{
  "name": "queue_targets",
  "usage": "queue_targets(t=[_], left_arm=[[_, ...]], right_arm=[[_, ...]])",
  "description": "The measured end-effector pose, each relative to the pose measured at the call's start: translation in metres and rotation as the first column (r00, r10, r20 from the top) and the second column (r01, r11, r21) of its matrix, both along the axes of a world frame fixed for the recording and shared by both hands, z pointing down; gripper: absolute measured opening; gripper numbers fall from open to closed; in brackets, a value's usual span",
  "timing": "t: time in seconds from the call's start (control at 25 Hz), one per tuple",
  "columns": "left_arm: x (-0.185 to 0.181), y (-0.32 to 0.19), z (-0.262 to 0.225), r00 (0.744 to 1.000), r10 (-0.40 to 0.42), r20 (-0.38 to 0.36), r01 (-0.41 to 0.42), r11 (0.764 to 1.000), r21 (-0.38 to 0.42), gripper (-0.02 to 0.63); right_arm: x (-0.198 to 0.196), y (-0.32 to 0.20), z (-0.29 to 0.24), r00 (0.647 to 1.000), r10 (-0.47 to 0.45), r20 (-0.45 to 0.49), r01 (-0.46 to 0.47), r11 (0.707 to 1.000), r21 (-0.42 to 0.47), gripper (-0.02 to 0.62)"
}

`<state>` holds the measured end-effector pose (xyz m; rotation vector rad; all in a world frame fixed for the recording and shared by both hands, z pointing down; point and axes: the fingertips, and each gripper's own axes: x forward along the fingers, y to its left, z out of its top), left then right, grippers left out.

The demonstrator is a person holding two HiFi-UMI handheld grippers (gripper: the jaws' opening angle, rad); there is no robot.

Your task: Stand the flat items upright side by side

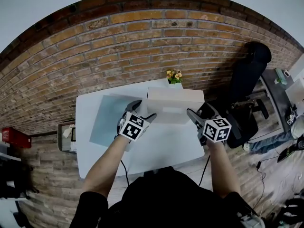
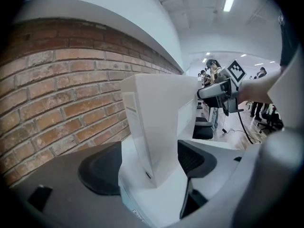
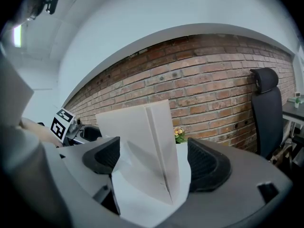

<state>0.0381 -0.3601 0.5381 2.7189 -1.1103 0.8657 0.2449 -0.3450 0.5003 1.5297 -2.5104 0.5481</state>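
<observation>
2 white boxes (image 1: 173, 103) stand upright side by side at the far middle of the tabletop (image 1: 156, 151), their faces touching as far as we can tell. The left gripper (image 1: 142, 111) and the right gripper (image 1: 198, 114) sit at their 2 ends. Each has its jaws wide apart around a box end, with the pads pressing on nothing, so we judge the pair set down and let go. 1 grey-blue sheet (image 1: 107, 118) lies flat at the left. If it counts as an item, we judge 2 of 3 done, and standing it beside the boxes remains.
</observation>
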Motion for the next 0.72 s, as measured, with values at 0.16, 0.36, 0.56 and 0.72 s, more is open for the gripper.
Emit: queue_targets(t=[0.16,0.36,0.56,0.72], left_arm=[[-0.003,0.010,-0.008,1.000,-0.008,-0.015,0.009,1.000,0.026,0.382],[-0.008,0.028,-0.009,0.999,-0.028,-0.046,0.029,1.000,0.009,0.382],[-0.012,0.044,-0.015,0.994,-0.062,-0.085,0.065,0.998,0.023,0.382],[-0.021,0.058,-0.014,0.990,-0.108,-0.092,0.109,0.994,0.007,0.382]], right_arm=[[0.004,0.014,-0.003,1.000,0.021,0.011,-0.021,1.000,0.009,0.440],[0.005,0.038,-0.007,0.999,0.046,0.010,-0.046,0.999,0.018,0.440],[0.007,0.055,-0.006,0.999,0.054,0.007,-0.054,0.998,0.014,0.440],[0.006,0.063,-0.008,0.999,0.042,0.024,-0.043,0.999,0.018,0.440]])
